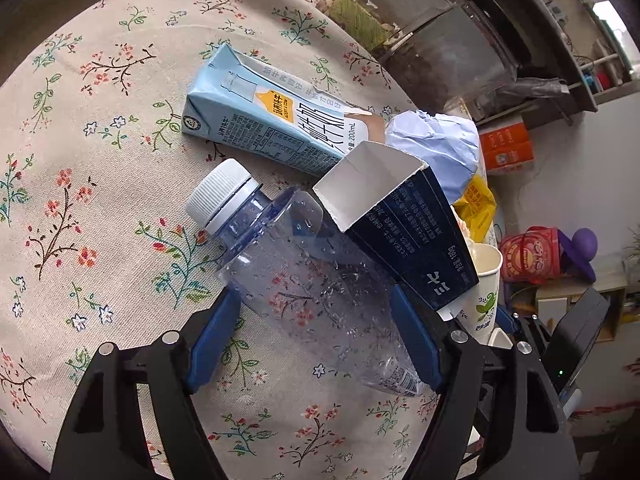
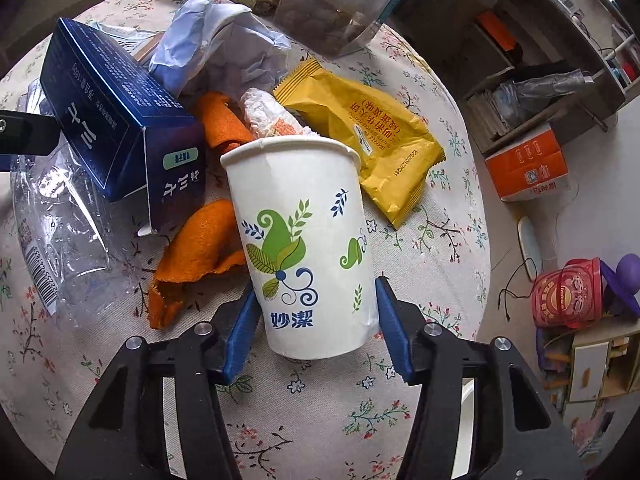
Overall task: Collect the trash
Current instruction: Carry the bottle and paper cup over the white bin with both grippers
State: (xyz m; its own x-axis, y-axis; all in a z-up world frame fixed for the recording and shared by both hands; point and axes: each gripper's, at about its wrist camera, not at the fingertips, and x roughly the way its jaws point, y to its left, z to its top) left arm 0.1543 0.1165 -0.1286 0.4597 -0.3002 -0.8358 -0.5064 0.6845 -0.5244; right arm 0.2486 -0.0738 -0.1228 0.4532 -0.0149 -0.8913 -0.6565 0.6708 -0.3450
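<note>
A clear plastic bottle with a white cap lies on the floral tablecloth. My left gripper is open, one blue finger on each side of the bottle's body. A dark blue box leans over the bottle. Behind these lie a light blue milk carton and crumpled paper. My right gripper is shut on a white paper cup, which stands upright, with both pads against its lower sides. Orange peel, a yellow snack wrapper, the blue box and the bottle surround the cup.
Clear containers stand at the back of the round table. The table edge falls away on the right. On the floor are an orange box and a red bucket, with shelves behind them.
</note>
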